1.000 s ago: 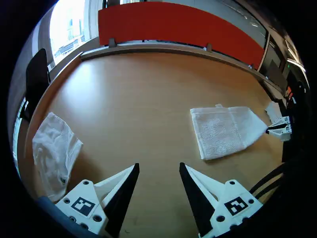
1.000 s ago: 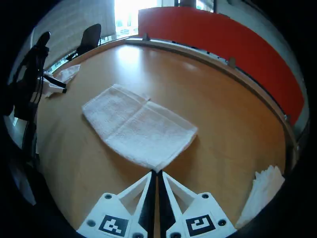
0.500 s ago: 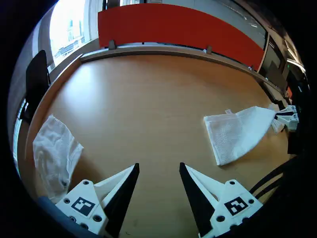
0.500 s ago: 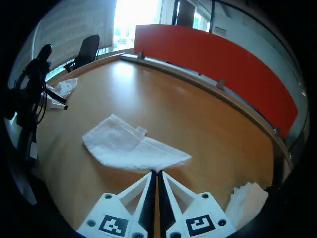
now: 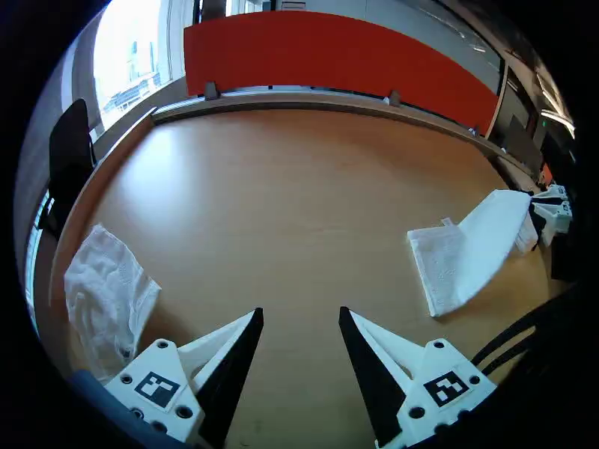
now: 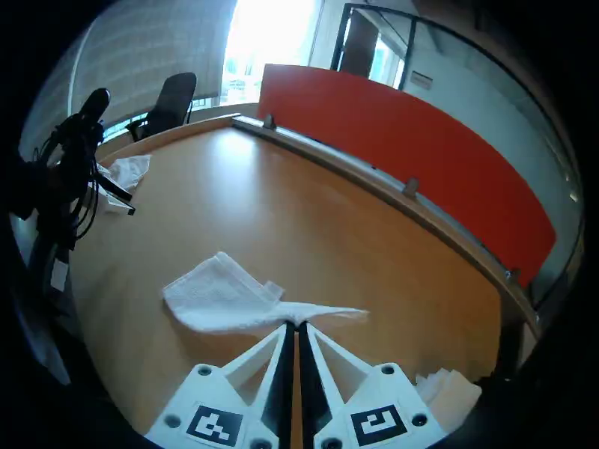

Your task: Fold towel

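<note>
Worktop: smooth, light wood-grain laminate with a curved edge and soft glare. Red partition: flat, matte panel standing along the worktop's far rim.

Towel: white terry with a fine looped nap and a small tab on one hem. It sits on the worktop well away from the red partition. One part lies flat as a rough rectangle. The rest rises in a smooth, tapering flap to a corner.

Right gripper: white plastic fingers with dark inner faces, jaws clenched on that raised towel corner.

Left gripper: same build, jaws released and spread wide with nothing between them. Bare laminate lies below, far from the red partition.

Crumpled cloth: white, thin and wrinkled, at the worktop edge away from the red partition, near the left gripper.
</note>
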A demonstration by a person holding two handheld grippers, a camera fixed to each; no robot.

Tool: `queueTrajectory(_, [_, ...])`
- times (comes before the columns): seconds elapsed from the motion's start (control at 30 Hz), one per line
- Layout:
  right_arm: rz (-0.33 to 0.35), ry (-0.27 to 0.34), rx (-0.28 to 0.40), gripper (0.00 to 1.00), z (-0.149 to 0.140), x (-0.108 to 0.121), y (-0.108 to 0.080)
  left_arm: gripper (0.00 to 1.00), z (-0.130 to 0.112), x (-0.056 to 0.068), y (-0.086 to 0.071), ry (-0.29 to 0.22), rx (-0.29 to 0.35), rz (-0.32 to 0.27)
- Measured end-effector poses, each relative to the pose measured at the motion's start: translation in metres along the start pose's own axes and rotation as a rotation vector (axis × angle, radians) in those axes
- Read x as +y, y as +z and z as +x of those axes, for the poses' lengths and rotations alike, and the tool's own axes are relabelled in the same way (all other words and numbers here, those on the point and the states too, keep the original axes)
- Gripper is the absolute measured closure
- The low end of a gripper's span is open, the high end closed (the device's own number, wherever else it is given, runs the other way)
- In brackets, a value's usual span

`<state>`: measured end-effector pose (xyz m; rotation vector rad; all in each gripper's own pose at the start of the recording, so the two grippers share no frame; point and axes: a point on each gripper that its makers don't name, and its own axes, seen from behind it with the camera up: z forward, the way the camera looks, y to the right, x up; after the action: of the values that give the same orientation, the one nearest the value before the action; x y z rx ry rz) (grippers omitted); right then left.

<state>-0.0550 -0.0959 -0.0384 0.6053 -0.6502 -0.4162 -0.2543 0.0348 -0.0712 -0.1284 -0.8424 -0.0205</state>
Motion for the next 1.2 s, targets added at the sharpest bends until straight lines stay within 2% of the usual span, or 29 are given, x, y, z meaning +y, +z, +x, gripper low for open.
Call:
queueTrajectory(0.37, [-0.019, -0.009, -0.001, 0.97, -0.002, 0.012, -0.01, 0.26, -0.001, 0.0, -0.001, -0.001, 0.0, 0.002])
queueTrajectory(0.57, [-0.014, -0.01, -0.002, 0.97, -0.004, 0.01, -0.01, 0.26, -0.001, 0.001, -0.002, 0.001, 0.0, 0.0])
queueTrajectory(0.97, [0.04, -0.024, 0.025, 0.96, 0.009, -0.01, -0.001, 0.26, 0.0, 0.002, -0.003, -0.005, 0.004, 0.0])
queueTrajectory(1.2, [0.094, -0.026, 0.028, 0.96, 0.012, -0.033, 0.009, 0.26, -0.002, 0.002, -0.004, -0.011, 0.005, -0.001])
